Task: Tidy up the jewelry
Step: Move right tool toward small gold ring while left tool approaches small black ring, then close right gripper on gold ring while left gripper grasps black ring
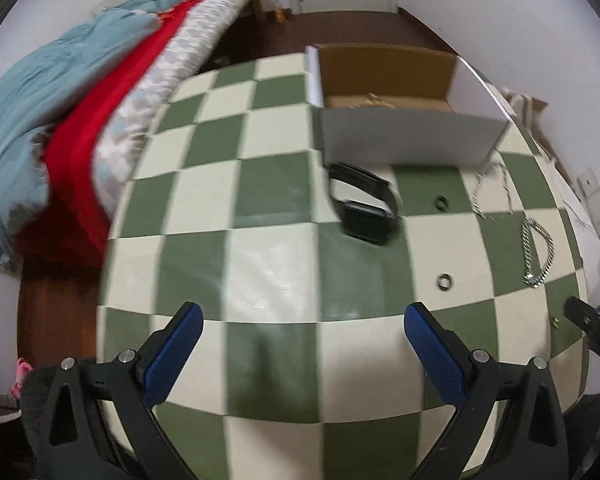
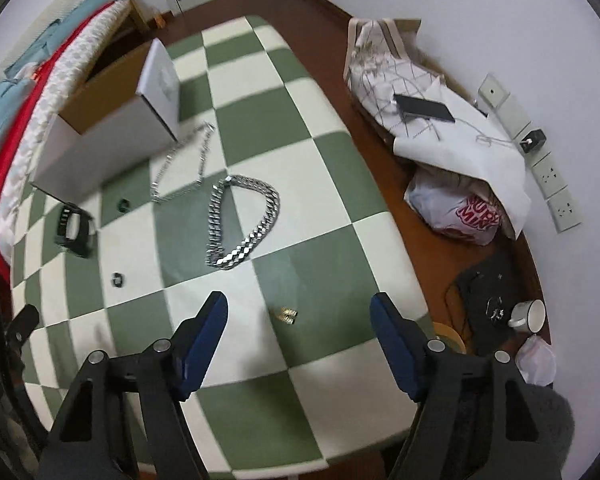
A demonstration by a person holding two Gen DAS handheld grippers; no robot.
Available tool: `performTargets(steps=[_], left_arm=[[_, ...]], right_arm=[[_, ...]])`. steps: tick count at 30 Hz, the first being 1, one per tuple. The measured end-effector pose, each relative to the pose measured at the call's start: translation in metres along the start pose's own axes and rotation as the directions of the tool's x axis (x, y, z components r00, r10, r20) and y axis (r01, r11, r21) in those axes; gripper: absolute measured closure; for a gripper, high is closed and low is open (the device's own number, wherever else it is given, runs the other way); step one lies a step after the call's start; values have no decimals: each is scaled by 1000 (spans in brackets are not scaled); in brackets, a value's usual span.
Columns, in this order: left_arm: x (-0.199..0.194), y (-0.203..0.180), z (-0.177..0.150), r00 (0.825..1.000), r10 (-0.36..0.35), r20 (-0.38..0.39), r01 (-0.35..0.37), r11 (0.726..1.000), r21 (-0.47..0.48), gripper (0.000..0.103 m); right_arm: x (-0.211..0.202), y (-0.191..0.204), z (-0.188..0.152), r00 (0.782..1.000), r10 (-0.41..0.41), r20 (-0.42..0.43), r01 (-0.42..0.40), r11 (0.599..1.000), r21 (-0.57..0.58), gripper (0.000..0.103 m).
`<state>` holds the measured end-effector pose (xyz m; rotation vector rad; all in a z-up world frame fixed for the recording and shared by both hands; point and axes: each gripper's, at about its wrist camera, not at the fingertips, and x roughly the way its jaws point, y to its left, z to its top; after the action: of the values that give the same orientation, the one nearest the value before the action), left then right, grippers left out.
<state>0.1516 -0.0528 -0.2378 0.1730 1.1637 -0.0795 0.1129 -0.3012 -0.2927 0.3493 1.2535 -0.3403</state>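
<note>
Thick silver chain [image 2: 242,224], thin chain [image 2: 184,160], watch [image 2: 74,226] (black), two rings lie beside the open box [image 2: 112,120].

Green-and-cream checkered table [image 2: 300,184], silver chain [image 2: 244,220], black watch [image 1: 364,208], white box [image 2: 112,140], blue-padded tools.

Partial red letters, plastic bag [image 2: 456,210]

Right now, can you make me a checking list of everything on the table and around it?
Surface: checkered table, green and cream squares.
Job's things: open box; thick silver chain; thin chain; black watch; two rings; small gold piece.
Clutter: nothing seen on the table.
Tongs: left tongs open, empty; right tongs open, empty, near the gold piece.
Cables: thin cord by wall sockets.
Surroundings: bedding, bags, mug on floor.
</note>
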Motion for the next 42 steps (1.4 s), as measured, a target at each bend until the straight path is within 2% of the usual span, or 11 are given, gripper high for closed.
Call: performTargets(steps=[4, 6, 9, 15, 20, 24, 26, 27, 28, 30, 42], left_arm=[[10, -29, 3, 998, -64, -8, 64, 997, 49, 5], [15, -45, 5, 998, -69, -14, 70, 993, 91, 18], [25, -62, 6, 997, -73, -31, 76, 988, 136, 29], [37, -75, 4, 997, -70, -42, 76, 984, 164, 29], [40, -81, 0, 997, -59, -39, 65, 983, 170, 29], [41, -84, -1, 997, -60, -39, 66, 984, 167, 29], [40, -83, 0, 997, -61, -40, 67, 984, 166, 29], [40, -84, 0, 997, -60, -41, 66, 984, 166, 29], [40, -84, 0, 997, -60, -41, 66, 984, 166, 29], [40, -84, 1, 997, -60, -40, 66, 984, 166, 29], [37, -82, 0, 997, -61, -51, 68, 985, 158, 29]], right_arm=[[11, -2, 4, 1000, 11, -19, -11, 1000, 12, 32], [10, -7, 4, 1000, 13, -16, -13, 1000, 25, 32], [8, -19, -5, 999, 39, -22, -38, 997, 60, 34], [20, -19, -23, 998, 43, -53, -41, 998, 38, 46], [20, -7, -25, 1000, 22, -10, -22, 1000, -18, 48], [22, 5, -23, 1000, 18, 11, -18, 998, -59, 56], [22, 12, -22, 1000, 8, 24, -6, 997, -82, 62], [22, 15, -23, 1000, -3, 31, 6, 995, -95, 67], [22, 19, -24, 999, -20, 41, 24, 994, -109, 78], [22, 20, -26, 998, -26, 51, 32, 993, -117, 90], [21, 15, -26, 998, 4, 57, 1, 997, -80, 93]])
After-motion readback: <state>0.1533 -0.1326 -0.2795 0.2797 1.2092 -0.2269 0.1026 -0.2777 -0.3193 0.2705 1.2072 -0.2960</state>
